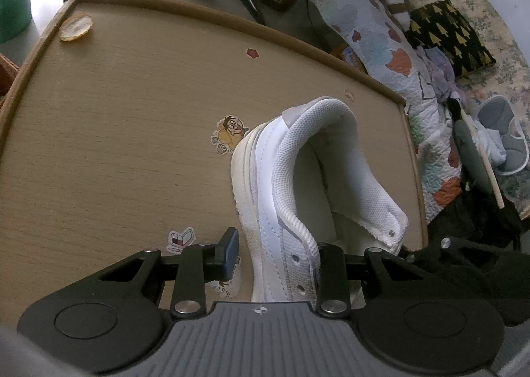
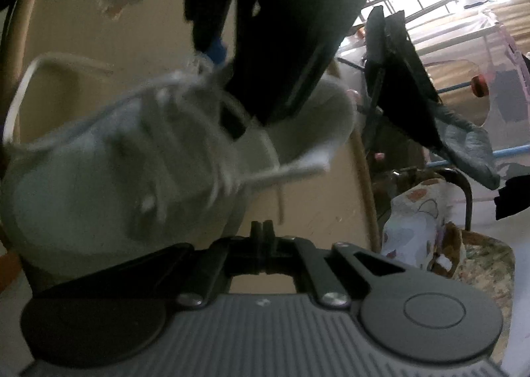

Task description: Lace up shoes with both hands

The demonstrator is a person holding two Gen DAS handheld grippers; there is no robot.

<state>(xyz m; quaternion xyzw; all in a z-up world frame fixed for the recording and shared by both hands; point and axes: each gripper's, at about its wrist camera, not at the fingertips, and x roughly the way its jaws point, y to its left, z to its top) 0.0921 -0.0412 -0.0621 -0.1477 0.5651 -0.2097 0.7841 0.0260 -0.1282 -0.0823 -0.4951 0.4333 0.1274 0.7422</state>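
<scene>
Shoe (image 1: 298, 178) position: lower centre to centre of the left wrist view, standing on the table (image 1: 132, 128) with its heel collar toward the upper right of the frame and its opening facing you. The shoe is white, with bare eyelets (image 1: 294, 257) visible on the near flap at lower centre.

Your left gripper (image 1: 278, 254) straddles the shoe's side wall. One finger (image 1: 228, 254), with a blue pad, sits outside the shoe at lower centre-left; the other goes down inside the opening at lower centre-right. The jaws stand partly apart with the wall between them. Whether the pads press on the wall cannot be told from this view.

In the right wrist view the shoe (image 2: 116, 171) fills the left half of the frame, blurred, toe end toward the lower left. A lace (image 2: 20, 105) loops out at the far left, and another white strand (image 2: 285, 175) runs from the shoe toward frame centre. The left gripper (image 2: 232, 105) shows as a dark shape reaching down from the top centre onto the shoe.

Your right gripper (image 2: 261, 238) sits at lower centre with its jaws pressed together. Whether the strand is pinched between them cannot be told; it appears to end above the fingertips.

Stickers (image 1: 232, 135) lie on the table left of the shoe. A quilt (image 1: 381, 45) hangs at the upper right.
</scene>
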